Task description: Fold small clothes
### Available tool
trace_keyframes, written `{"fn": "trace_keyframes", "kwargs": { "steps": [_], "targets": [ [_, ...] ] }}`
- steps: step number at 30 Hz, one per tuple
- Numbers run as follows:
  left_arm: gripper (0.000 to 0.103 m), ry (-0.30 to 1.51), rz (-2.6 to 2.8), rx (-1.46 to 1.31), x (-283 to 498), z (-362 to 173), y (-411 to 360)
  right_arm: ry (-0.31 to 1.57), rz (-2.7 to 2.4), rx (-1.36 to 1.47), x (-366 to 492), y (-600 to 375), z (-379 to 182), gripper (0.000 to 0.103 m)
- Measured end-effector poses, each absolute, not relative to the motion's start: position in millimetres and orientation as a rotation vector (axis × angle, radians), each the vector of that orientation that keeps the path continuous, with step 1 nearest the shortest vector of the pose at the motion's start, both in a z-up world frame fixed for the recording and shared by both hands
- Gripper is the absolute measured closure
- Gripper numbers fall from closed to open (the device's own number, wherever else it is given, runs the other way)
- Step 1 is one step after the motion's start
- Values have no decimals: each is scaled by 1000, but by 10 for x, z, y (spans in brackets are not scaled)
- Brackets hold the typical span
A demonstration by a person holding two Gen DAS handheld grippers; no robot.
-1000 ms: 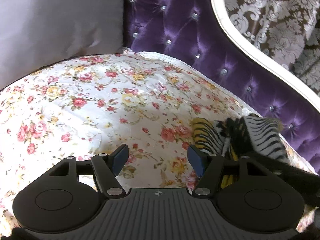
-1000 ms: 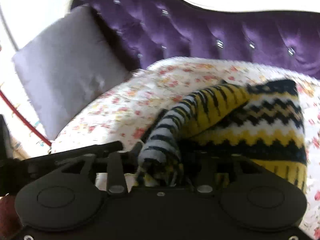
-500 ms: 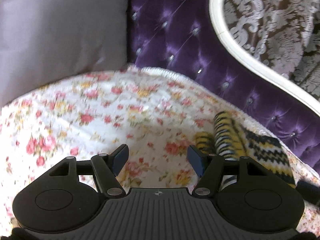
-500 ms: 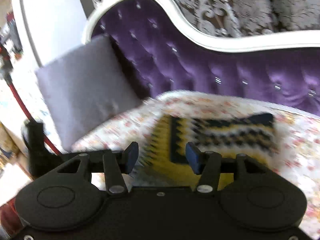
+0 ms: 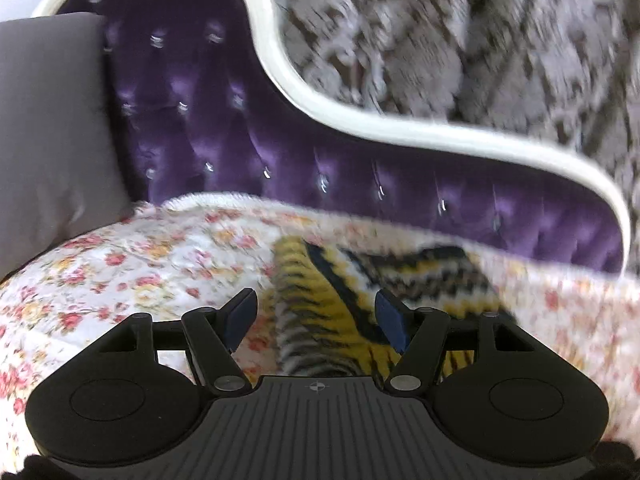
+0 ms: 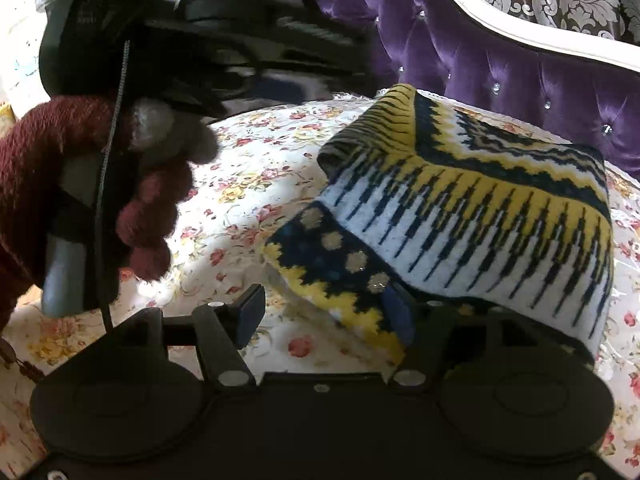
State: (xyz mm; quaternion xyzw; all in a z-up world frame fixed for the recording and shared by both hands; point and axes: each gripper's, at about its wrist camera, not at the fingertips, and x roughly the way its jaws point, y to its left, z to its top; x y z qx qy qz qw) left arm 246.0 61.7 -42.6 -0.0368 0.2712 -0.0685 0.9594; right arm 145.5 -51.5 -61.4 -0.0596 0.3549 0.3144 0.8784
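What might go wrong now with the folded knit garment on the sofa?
1. The right tool is open with one finger tucked under the knit garment; pulling away might drag the fold open.
2. The top flap stands raised, so it may spring back.
3. The left tool hangs open close above and might snag it.

Purple tufted sofa [image 5: 248, 148], damask wallpaper [image 5: 460, 40]

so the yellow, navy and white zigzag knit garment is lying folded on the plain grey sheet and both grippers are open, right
Not quite. The yellow, navy and white zigzag knit garment lies folded on a white cover printed with red and yellow flowers, not a plain grey sheet; the right wrist view shows it clearly. The only grey thing is the cushion at the side. The left gripper and the right gripper are both open.
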Motion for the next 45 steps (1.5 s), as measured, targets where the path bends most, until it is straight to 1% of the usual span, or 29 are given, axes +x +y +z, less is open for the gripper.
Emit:
{"fn": "trace_keyframes", "kwargs": {
  "steps": [3, 4, 5, 8, 11, 13, 14, 16, 17, 19, 21, 23, 27, 29, 31, 34, 39, 45],
  "targets": [
    [38, 695, -102, -60, 2610, -611, 536, 737, 668, -106, 1460, -563, -619, 33],
    [36, 743, -92, -88, 2656, -681, 568, 735, 671, -108, 1438, -580, -625, 33],
    [33, 767, -91, -131, 2657, -723, 614, 732, 674, -113, 1436, -591, -635, 33],
    [28, 797, -88, -241, 2662, -746, 767, 731, 684, -112, 1426, -604, -608, 33],
    [24, 799, -78, -234, 2629, -741, 776, 733, 711, -53, 1438, -710, -499, 28],
    [24, 797, -71, -223, 2613, -739, 765, 706, 716, -8, 1435, -863, -364, 18],
    [23, 799, -68, -226, 2608, -743, 759, 687, 712, 9, 1443, -944, -294, 15],
    [23, 805, -61, -236, 2609, -744, 755, 639, 686, 38, 1513, -1132, -150, 3],
    [23, 806, -56, -237, 2630, -734, 746, 618, 664, 49, 1577, -1209, -95, 1],
    [23, 808, -50, -225, 2631, -726, 731, 569, 575, 59, 1769, -1379, 35, 0],
    [23, 810, -49, -218, 2666, -727, 720, 561, 493, 35, 1989, -1431, 80, 0],
    [23, 809, -52, -221, 2673, -731, 726, 590, 416, 0, 2286, -1454, 96, 0],
    [22, 814, -64, -242, 2677, -742, 771, 654, 321, -64, 2750, -1382, -56, 0],
    [19, 819, -65, -253, 2679, -745, 789, 716, 279, -99, 2918, -1318, -215, 0],
    [16, 824, -55, -253, 2679, -747, 792, 780, 259, -114, 3001, -1274, -403, 0],
    [15, 821, -51, -245, 2671, -739, 776, 823, 251, -55, 3051, -1295, -567, 0],
    [15, 813, -60, -231, 2659, -735, 766, 847, 248, -1, 3031, -1387, -588, 0],
    [15, 816, -90, -276, 2641, -753, 838, 848, 253, 34, 2997, -1430, -576, 0]
  ]
}}
